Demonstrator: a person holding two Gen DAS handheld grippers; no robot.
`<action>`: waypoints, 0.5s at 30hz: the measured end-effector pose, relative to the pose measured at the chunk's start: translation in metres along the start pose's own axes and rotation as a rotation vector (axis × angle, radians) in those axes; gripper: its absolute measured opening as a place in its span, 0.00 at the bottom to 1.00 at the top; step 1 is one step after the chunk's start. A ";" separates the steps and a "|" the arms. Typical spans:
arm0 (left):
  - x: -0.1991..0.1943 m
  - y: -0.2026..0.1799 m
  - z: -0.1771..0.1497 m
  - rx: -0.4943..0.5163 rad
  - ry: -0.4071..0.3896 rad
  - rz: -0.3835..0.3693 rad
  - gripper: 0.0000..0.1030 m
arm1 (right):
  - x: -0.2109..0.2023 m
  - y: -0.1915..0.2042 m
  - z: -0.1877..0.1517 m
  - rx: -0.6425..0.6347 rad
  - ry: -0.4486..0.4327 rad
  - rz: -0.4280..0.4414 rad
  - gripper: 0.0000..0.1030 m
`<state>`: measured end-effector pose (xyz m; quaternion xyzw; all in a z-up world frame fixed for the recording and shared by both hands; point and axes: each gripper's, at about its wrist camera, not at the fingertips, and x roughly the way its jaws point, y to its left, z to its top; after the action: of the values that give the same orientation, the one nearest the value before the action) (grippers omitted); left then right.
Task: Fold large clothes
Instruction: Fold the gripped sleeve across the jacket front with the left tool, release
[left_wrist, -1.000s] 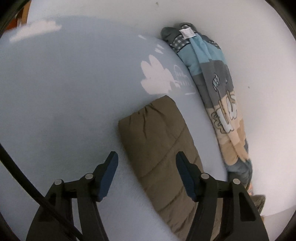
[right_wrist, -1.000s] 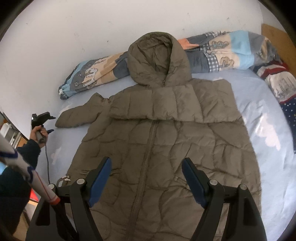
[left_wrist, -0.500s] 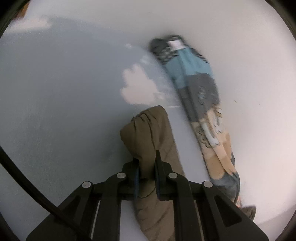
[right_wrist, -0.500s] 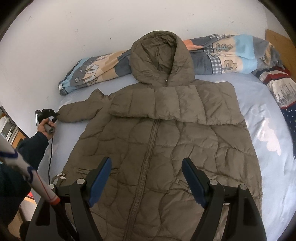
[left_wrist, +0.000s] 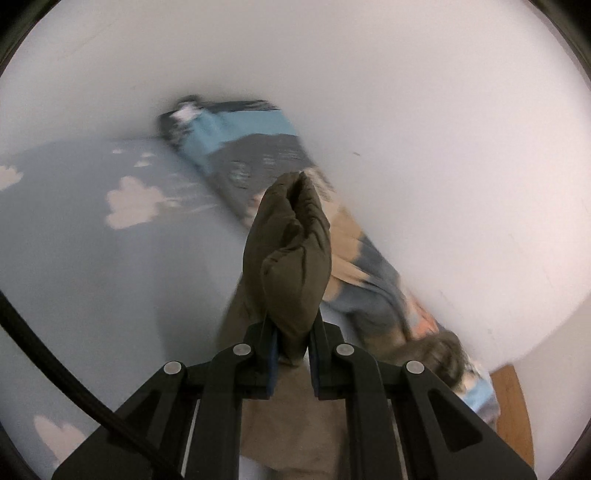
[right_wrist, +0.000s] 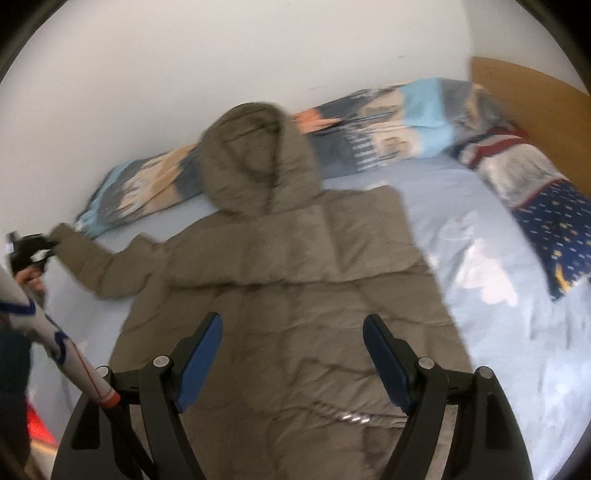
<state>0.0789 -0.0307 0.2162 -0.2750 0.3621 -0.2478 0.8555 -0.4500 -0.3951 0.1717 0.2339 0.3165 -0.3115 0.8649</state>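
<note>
**Left tool clenching the coat sleeve, right tool waiting wide over the body**

I am looking at an olive quilted coat (right_wrist: 295, 280) lying face up on the bed (right_wrist: 480, 229), hood (right_wrist: 255, 158) toward the wall and resting against the rolled patterned duvet (right_wrist: 388, 125). Its front panel is spreading flat across the pale blue sheet with white cloud prints, and a metal zip pull is glinting near the lower middle. The sleeve on the right side of the view is lying folded in across the chest; the other sleeve (right_wrist: 99, 266) is stretching out toward the left edge.

My left tool (left_wrist: 291, 339) is clenching the cuff end of that sleeve (left_wrist: 291, 254), and the padded fabric is bulging up out of the pinched pads, clear of the sheet. In the right wrist view I am seeing the same tool (right_wrist: 31, 247) at the far left, with a hand (right_wrist: 31, 280) gripping its handle and a dark sleeve of the person below it.

My right tool (right_wrist: 291, 358) is hovering above the coat's lower half with its blue pads spread wide and nothing between them.

Farther out, a second folded blanket (right_wrist: 535, 206), navy with small marks and a red band, is sitting at the right by the wooden headboard (right_wrist: 528, 96). The white wall (left_wrist: 406, 92) is running along the duvet. Both views are motion-blurred.
</note>
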 end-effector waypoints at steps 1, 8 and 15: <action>-0.003 -0.014 -0.004 0.018 0.005 -0.009 0.12 | -0.001 -0.004 0.001 0.011 -0.003 -0.006 0.81; -0.028 -0.148 -0.050 0.186 0.071 -0.122 0.12 | -0.015 -0.020 0.006 0.055 -0.063 -0.062 0.81; -0.022 -0.248 -0.122 0.317 0.161 -0.184 0.12 | -0.025 -0.046 0.008 0.124 -0.086 -0.084 0.81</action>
<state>-0.0830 -0.2325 0.3166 -0.1481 0.3591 -0.4001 0.8301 -0.4935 -0.4228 0.1850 0.2598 0.2686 -0.3763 0.8478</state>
